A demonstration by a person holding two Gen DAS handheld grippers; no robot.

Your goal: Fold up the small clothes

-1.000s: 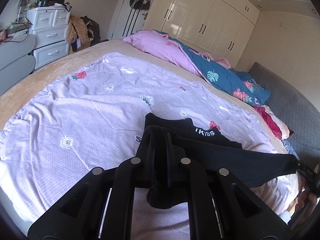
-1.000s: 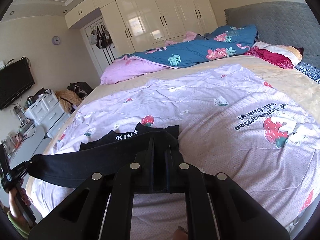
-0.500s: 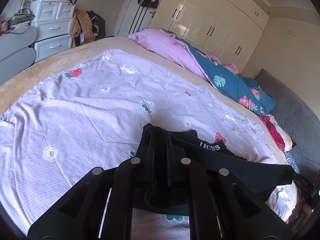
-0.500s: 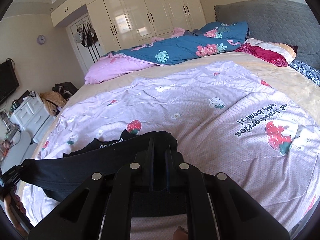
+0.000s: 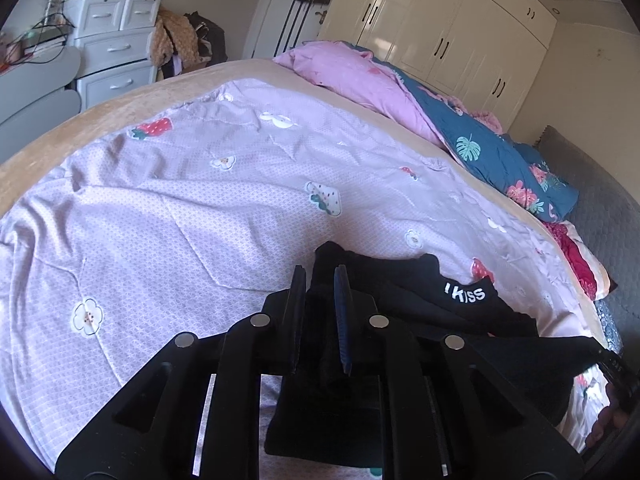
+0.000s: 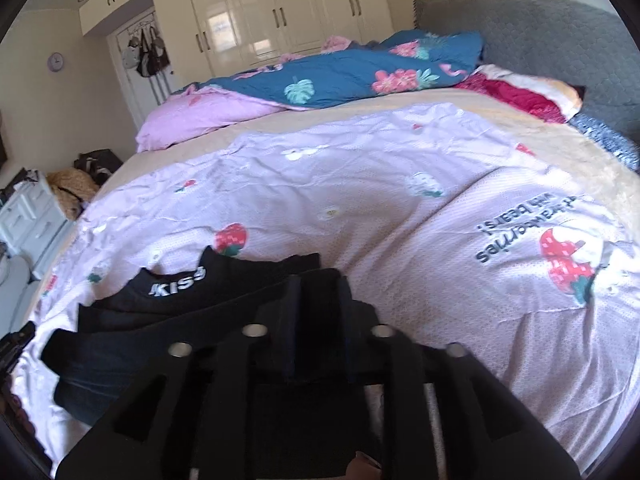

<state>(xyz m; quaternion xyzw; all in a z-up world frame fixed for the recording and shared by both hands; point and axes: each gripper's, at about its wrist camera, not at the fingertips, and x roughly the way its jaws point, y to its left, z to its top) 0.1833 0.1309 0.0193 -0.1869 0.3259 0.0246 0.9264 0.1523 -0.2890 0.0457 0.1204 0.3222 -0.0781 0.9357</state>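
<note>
Garment: black garment point(image 5: 460, 300) lies on the lilac blanket point(image 5: 180, 216) near the bed's front edge, so the folded-over layer can settle flat.
Left gripper point(image 5: 320, 312): jaws just parting slightly, cloth between them.
Right gripper point(image 6: 318, 320): jaws just opening, partly open, cloth between.
Pose: both point downward over the bed.

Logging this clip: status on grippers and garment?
Both jaws just opening: left gripper and right gripper parted, cloth between. Black garment down on lilac strawberry quilt. Nothing in the way.
</note>
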